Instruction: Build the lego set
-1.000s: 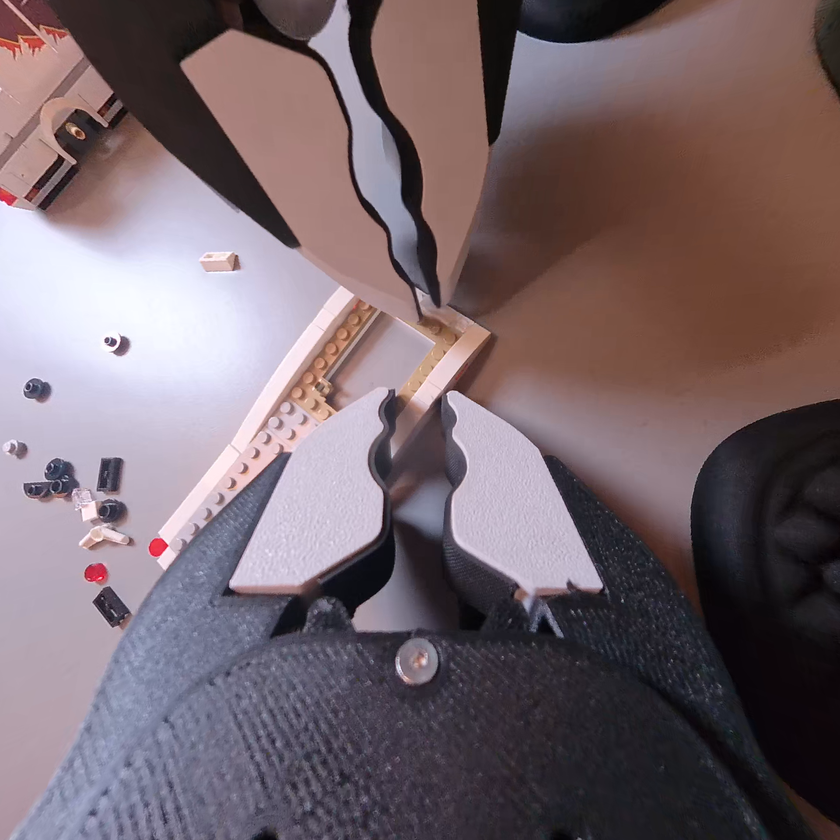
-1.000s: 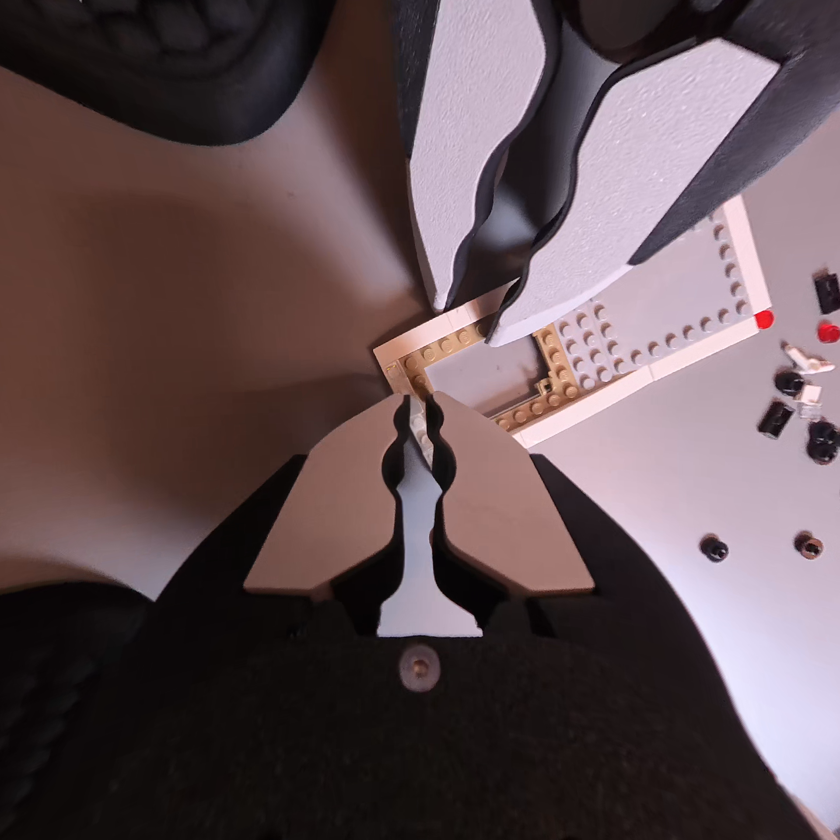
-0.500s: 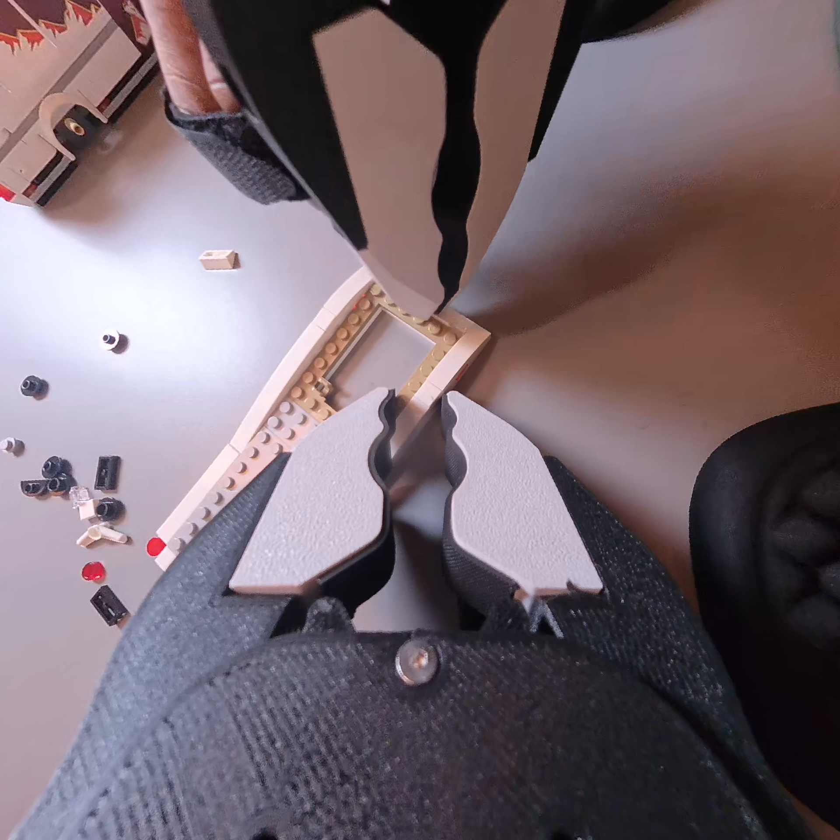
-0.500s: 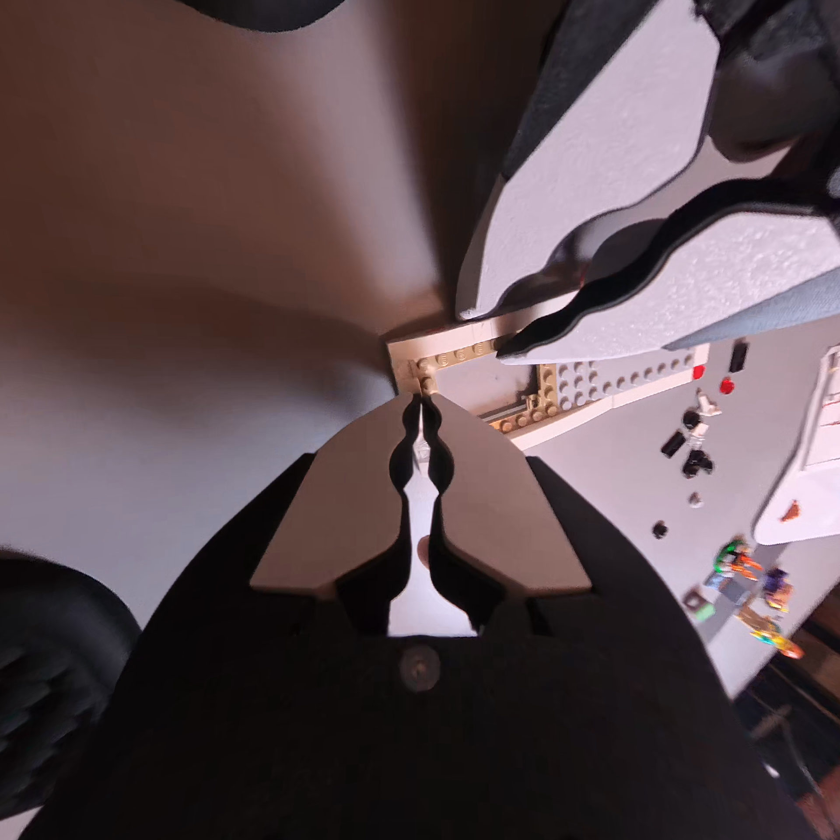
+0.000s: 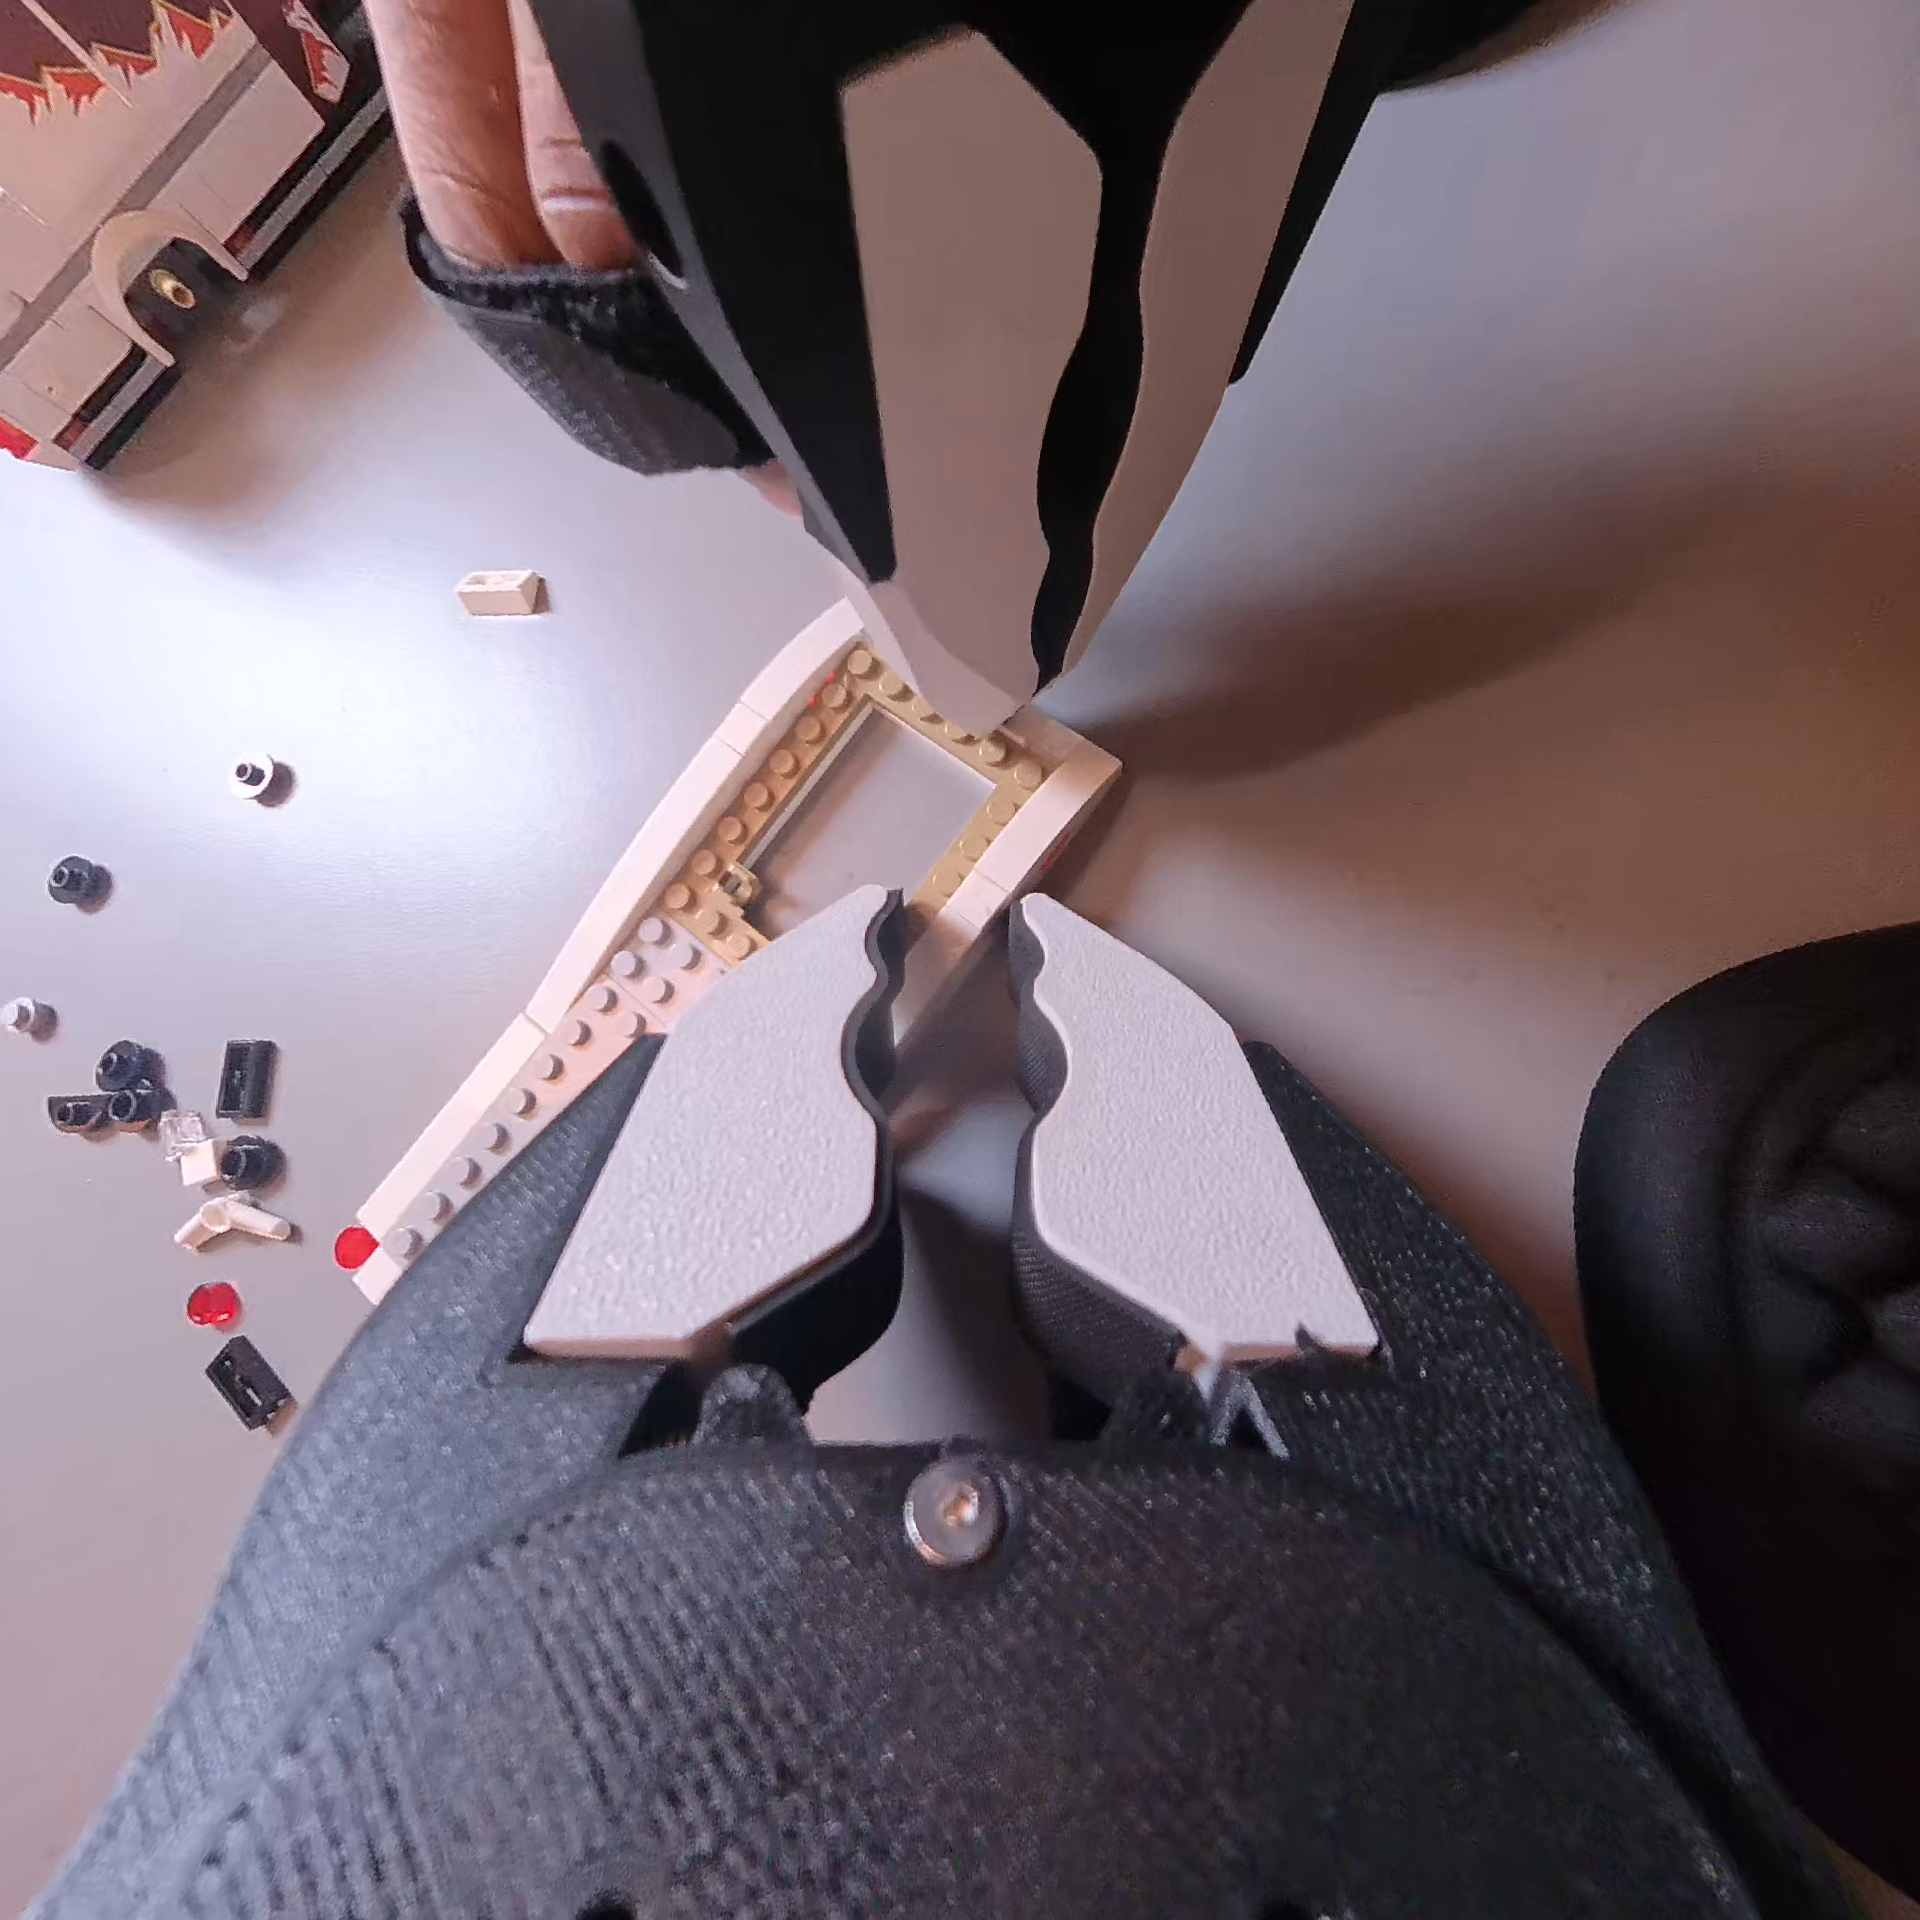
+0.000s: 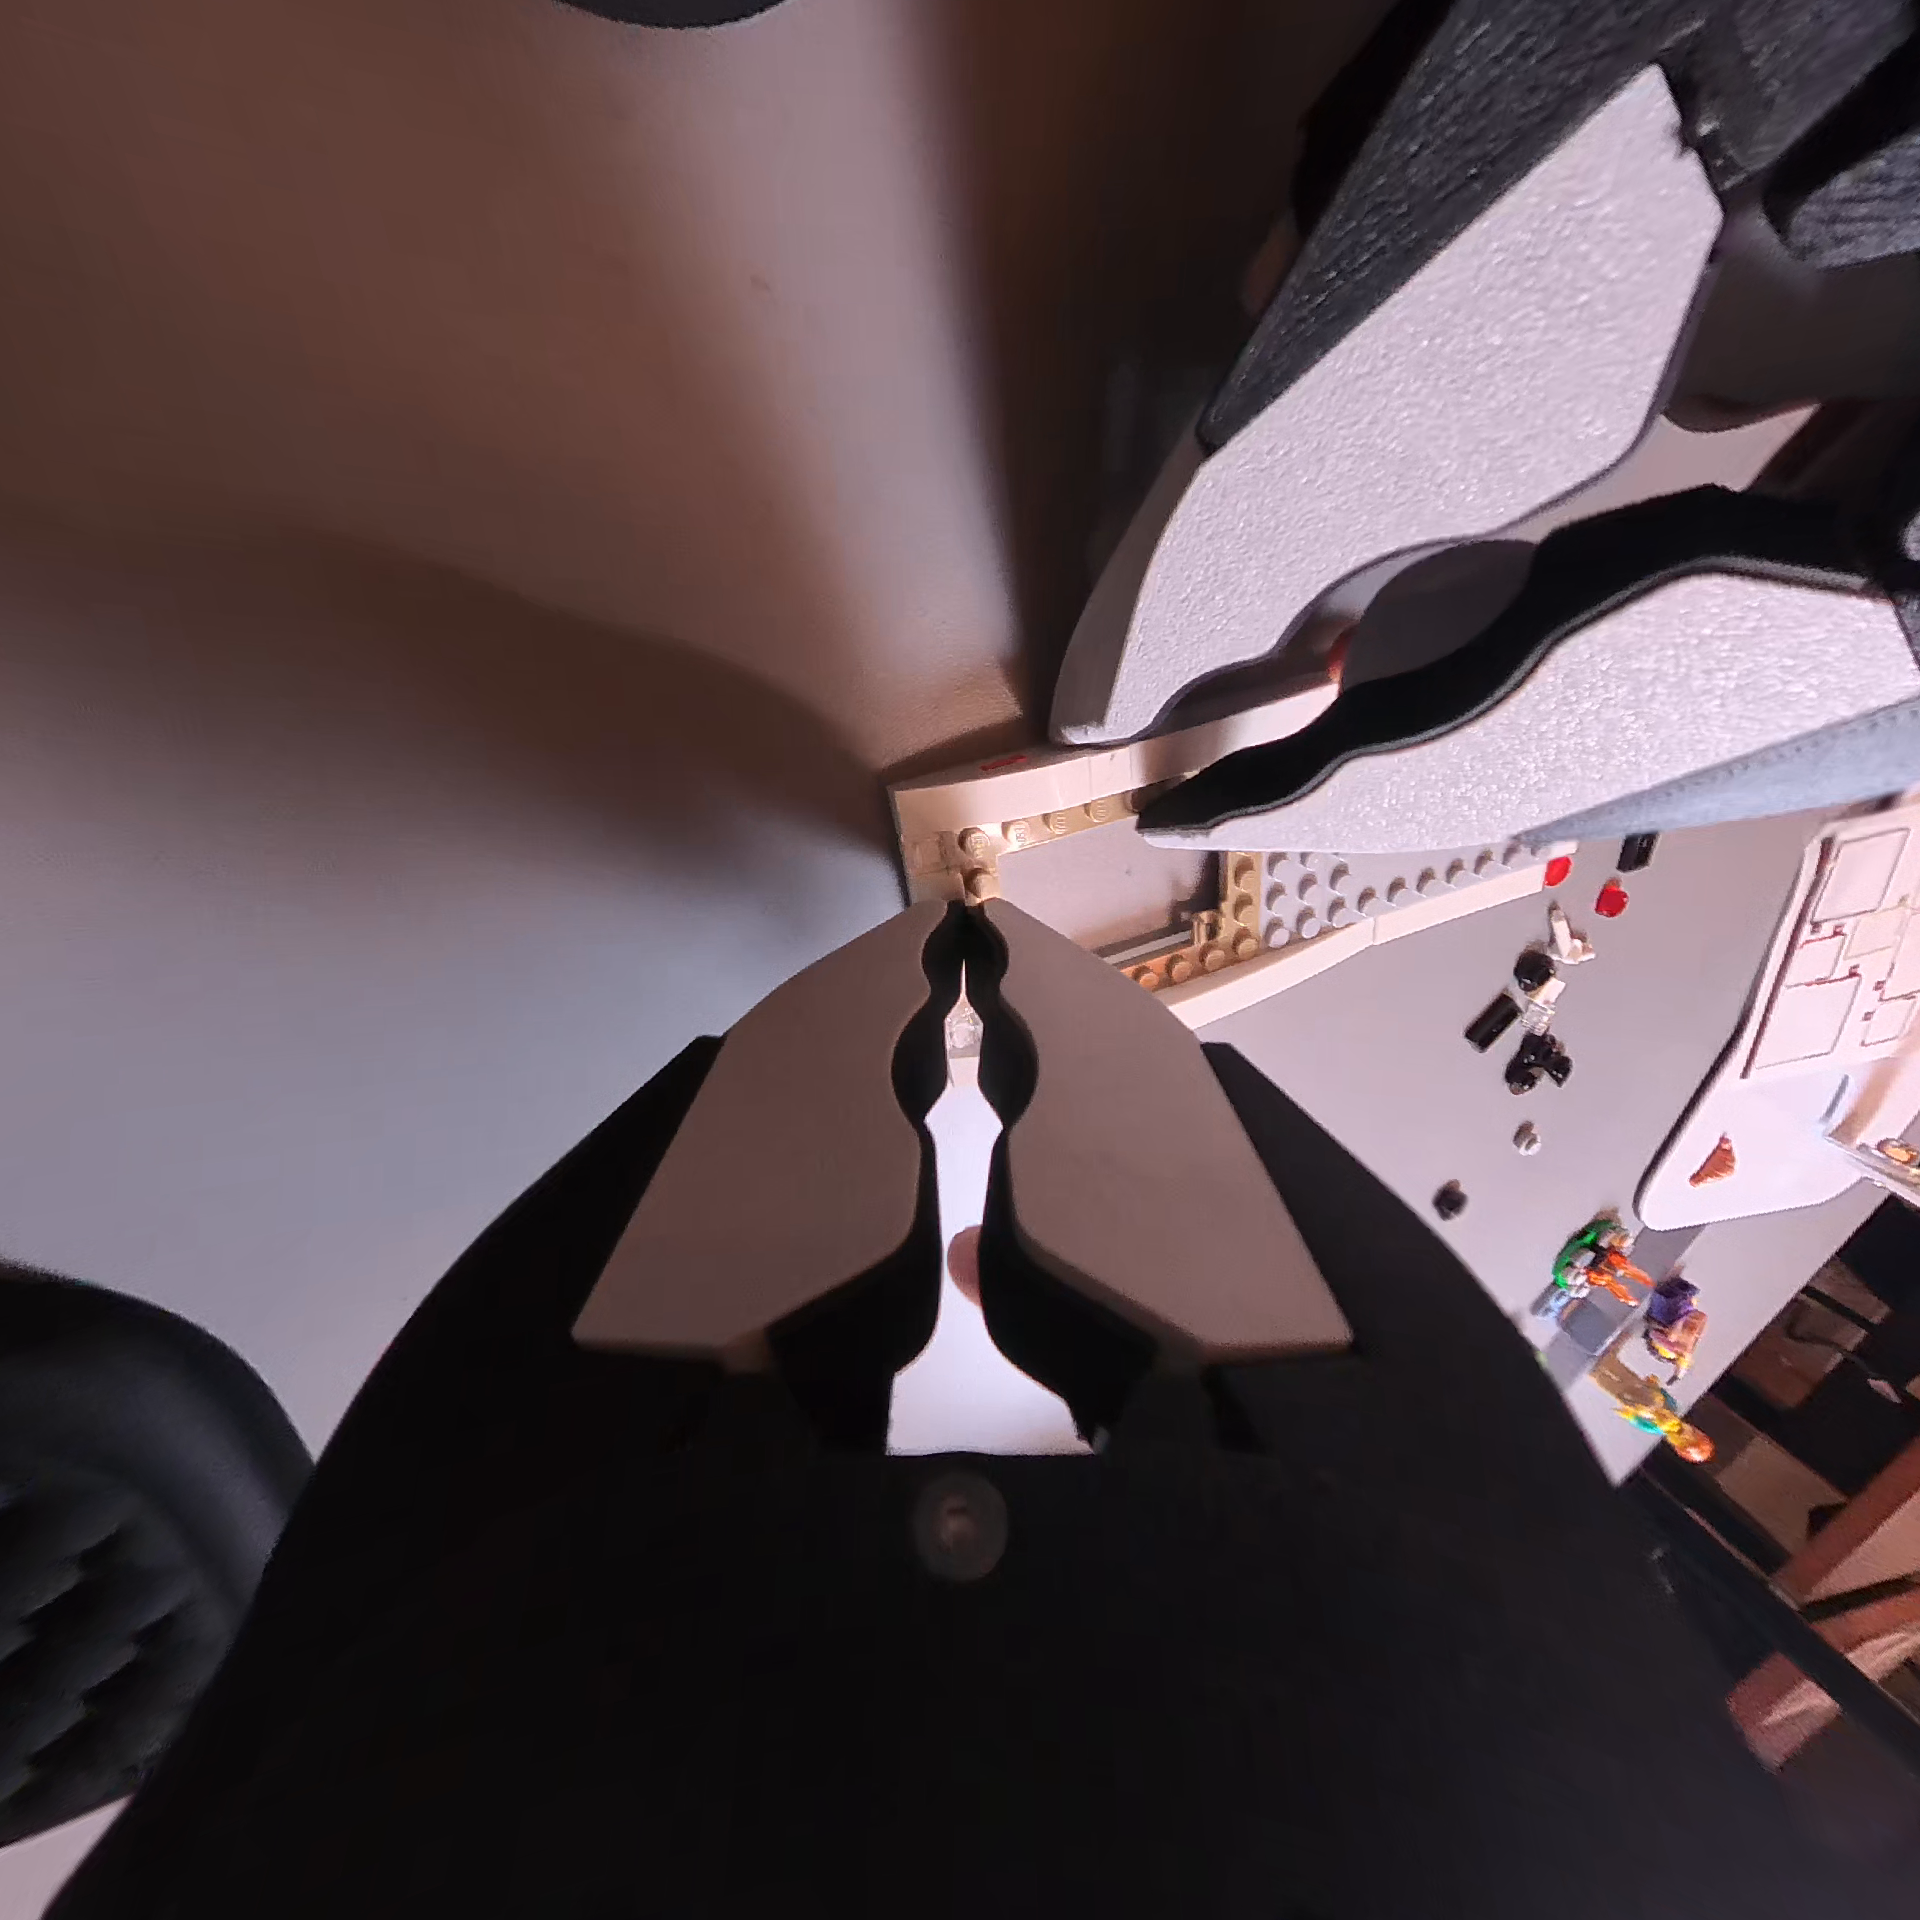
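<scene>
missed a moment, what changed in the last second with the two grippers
The right gripper swung more upright over the brick frame's corner, tips kept nearly together; the hand holding it now shows. The left gripper stayed astride the frame's white rim; loose pieces unmoved.

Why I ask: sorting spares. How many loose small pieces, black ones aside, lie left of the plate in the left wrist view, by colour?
Cream or tan pieces: 3
Red pieces: 2
Grey pieces: 2
Clear pieces: 1
Total: 8
</scene>
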A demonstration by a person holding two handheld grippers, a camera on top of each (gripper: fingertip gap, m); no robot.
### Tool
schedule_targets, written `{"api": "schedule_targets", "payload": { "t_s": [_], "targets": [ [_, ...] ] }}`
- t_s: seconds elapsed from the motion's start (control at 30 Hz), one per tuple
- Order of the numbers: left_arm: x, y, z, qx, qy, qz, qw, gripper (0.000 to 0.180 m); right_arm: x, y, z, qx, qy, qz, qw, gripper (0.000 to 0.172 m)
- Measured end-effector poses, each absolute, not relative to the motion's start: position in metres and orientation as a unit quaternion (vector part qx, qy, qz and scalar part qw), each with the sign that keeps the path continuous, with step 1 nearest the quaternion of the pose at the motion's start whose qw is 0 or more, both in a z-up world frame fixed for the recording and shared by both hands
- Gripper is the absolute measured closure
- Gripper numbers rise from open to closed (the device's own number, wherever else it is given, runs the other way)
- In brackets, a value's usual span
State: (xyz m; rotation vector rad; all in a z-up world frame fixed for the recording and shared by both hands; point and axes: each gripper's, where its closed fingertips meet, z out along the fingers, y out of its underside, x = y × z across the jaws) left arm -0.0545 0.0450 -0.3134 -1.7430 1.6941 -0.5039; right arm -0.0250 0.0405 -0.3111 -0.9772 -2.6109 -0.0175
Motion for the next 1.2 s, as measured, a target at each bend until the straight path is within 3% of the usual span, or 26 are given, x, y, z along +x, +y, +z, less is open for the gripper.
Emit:
{"api": "schedule_targets", "payload": {
  "t_s": [0.03, 0.1, 0.23, 0.43, 0.67, 0.87, 1.2],
  "targets": [
    [-0.055, 0.045, -0.313, -0.664, 0.646, -0.192, 0.324, 0.161, -0.025, 0.041, -0.311, -0.357, -0.916, 0.011, 0.184, 0.172],
    [-0.054, 0.044, -0.313, -0.663, 0.647, -0.191, 0.324, 0.161, -0.022, 0.042, -0.307, -0.408, -0.886, 0.071, 0.21, 0.172],
    [-0.053, 0.045, -0.313, -0.662, 0.649, -0.187, 0.323, 0.161, 0.005, 0.065, -0.276, -0.539, -0.787, 0.175, 0.243, 0.133],
    [-0.053, 0.044, -0.313, -0.662, 0.652, -0.181, 0.322, 0.161, 0.081, 0.106, -0.294, -0.66, -0.691, 0.195, 0.223, 0.14],
    [-0.053, 0.045, -0.313, -0.662, 0.651, -0.181, 0.324, 0.161, 0.116, 0.115, -0.311, -0.697, -0.657, 0.193, 0.214, 0.144],
    [-0.053, 0.045, -0.313, -0.661, 0.652, -0.181, 0.324, 0.162, 0.074, 0.131, -0.3, -0.686, -0.642, 0.215, 0.267, 0.147],
    [-0.052, 0.045, -0.313, -0.663, 0.649, -0.181, 0.327, 0.162, 0.008, 0.159, -0.316, -0.679, -0.667, 0.196, 0.234, 0.141]
  ]
}}
